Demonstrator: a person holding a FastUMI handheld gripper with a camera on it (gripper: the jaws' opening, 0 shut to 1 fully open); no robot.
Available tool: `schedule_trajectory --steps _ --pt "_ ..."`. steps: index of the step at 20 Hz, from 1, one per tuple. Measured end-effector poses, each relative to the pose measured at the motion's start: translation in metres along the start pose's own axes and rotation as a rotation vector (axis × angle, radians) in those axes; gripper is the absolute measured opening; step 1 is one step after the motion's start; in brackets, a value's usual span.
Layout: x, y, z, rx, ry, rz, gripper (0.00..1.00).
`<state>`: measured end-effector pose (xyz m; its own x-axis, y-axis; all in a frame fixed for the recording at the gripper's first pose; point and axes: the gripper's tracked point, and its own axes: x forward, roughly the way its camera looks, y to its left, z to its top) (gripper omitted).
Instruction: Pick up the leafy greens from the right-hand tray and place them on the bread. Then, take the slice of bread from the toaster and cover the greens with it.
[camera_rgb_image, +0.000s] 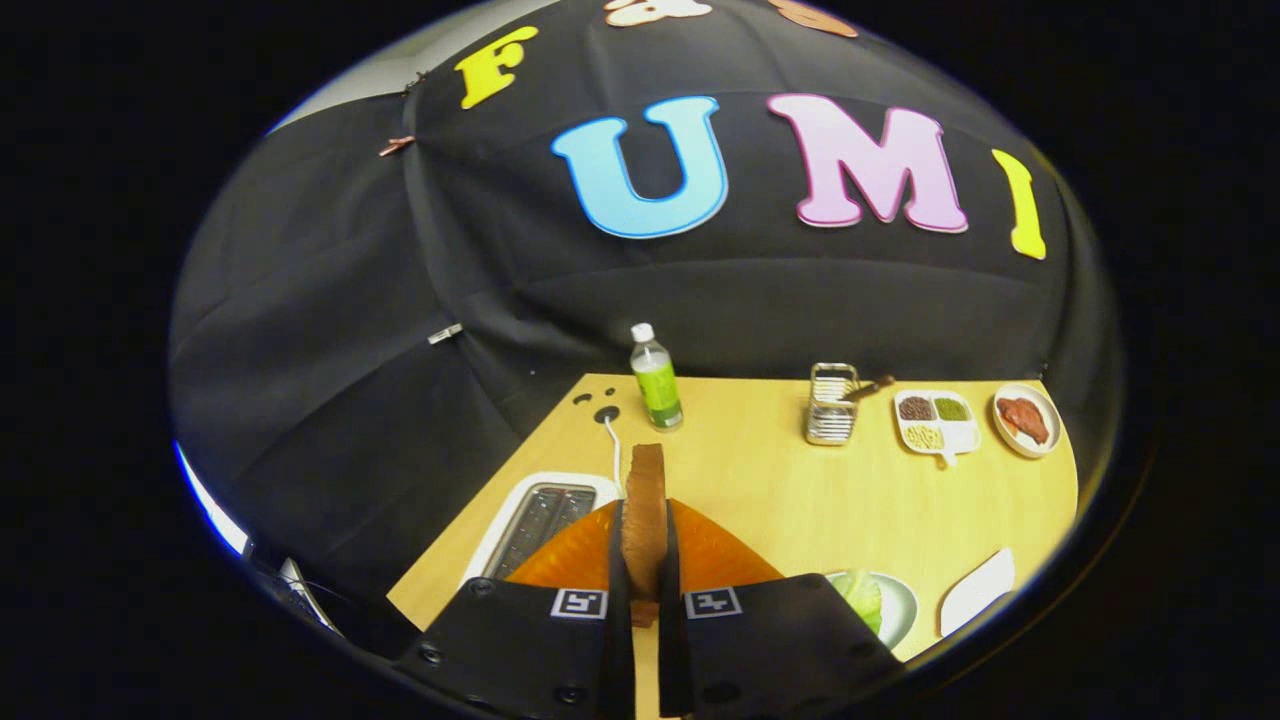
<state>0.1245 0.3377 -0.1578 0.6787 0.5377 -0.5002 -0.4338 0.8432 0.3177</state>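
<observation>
A brown slice of bread (646, 510) stands on edge between my fingers, and my gripper (645, 570) is shut on it. Left of the fingers lies the white toaster (505, 525) with its dark slots facing up. Right of the fingers, a pale plate (900, 605) holds leafy greens (860, 595). The gripper hangs above the wooden table (800, 490), and its body hides what lies straight below.
A green bottle (656, 380) stands at the table's far edge, with a wire rack (831, 405) to its right. Further right sit a divided white dish (937, 423) and a small plate of meat (1026, 420). Another white plate (978, 590) lies near the right edge.
</observation>
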Motion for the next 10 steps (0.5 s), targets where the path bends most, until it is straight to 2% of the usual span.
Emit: schedule_trajectory --steps 4,10 --pt "-0.003 -0.055 -0.038 0.065 0.075 -0.052 0.13" --pt "-0.001 -0.110 -0.088 0.205 0.149 -0.077 0.13"
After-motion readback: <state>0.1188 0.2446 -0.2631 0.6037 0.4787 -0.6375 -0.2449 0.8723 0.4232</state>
